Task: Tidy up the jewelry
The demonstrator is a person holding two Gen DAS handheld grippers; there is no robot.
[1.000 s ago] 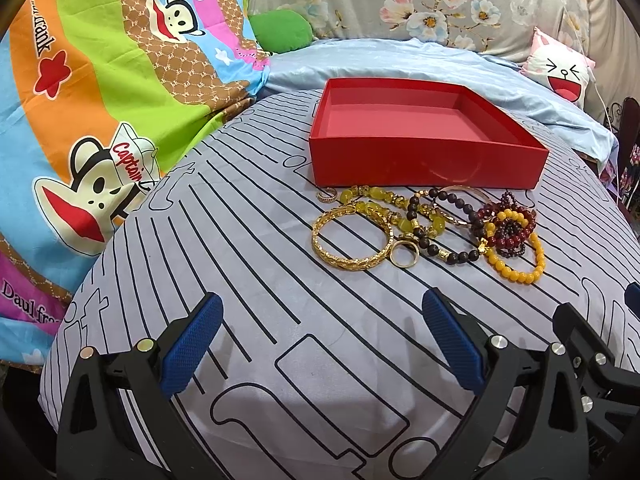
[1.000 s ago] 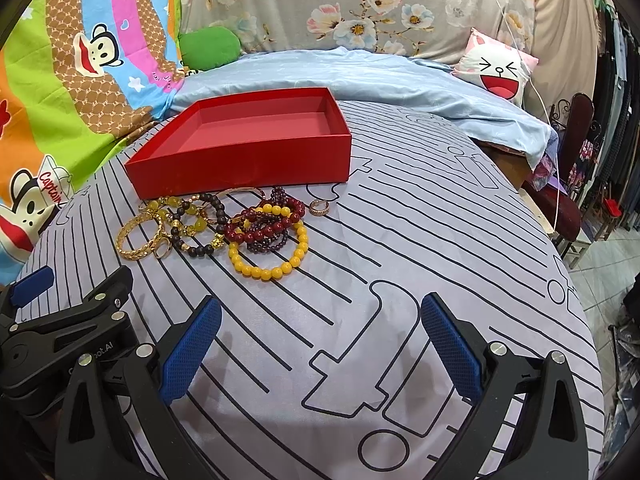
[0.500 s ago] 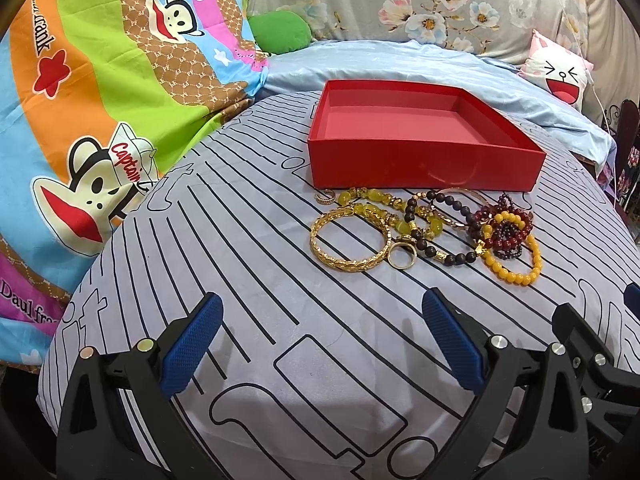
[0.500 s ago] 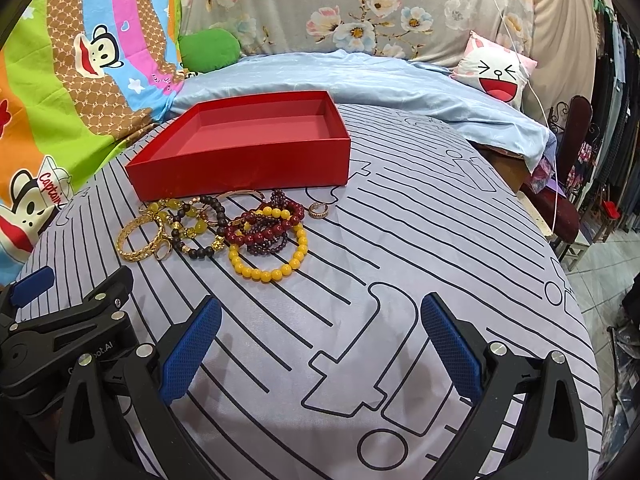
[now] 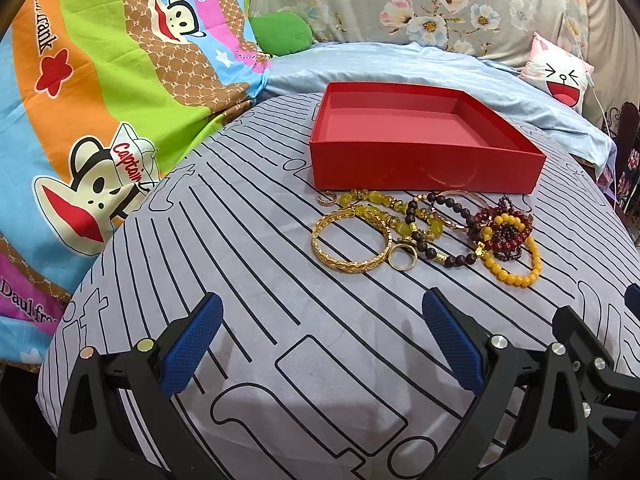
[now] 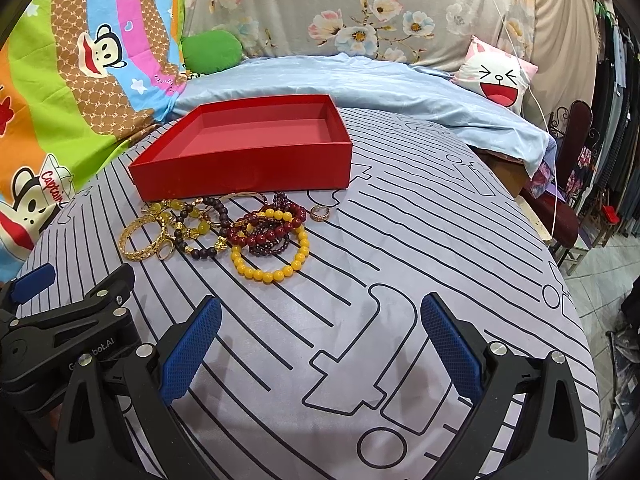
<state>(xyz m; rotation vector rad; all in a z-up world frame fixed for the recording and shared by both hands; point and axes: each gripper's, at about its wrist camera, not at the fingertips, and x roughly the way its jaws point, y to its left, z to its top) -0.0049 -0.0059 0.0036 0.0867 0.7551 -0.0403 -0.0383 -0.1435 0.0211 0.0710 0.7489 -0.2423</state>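
Two grippers, left (image 5: 322, 342) and right (image 6: 320, 342), hover with fingers spread wide, holding nothing, above the near edge of the striped sheet (image 6: 420, 240). We see the jewelry pile (image 5: 424, 230) mid-sheet, touching the front wall of the empty red box (image 5: 424, 168).

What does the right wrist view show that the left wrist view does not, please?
Only the right wrist view shows the tiled floor and a small ring lying apart, right of the jewelry pile. Only the left wrist view shows another small ring clearly, at the pile's left end. Both show the empty red box, the gold bangle, the yellow bead bracelet, and both open tongs, left and right.
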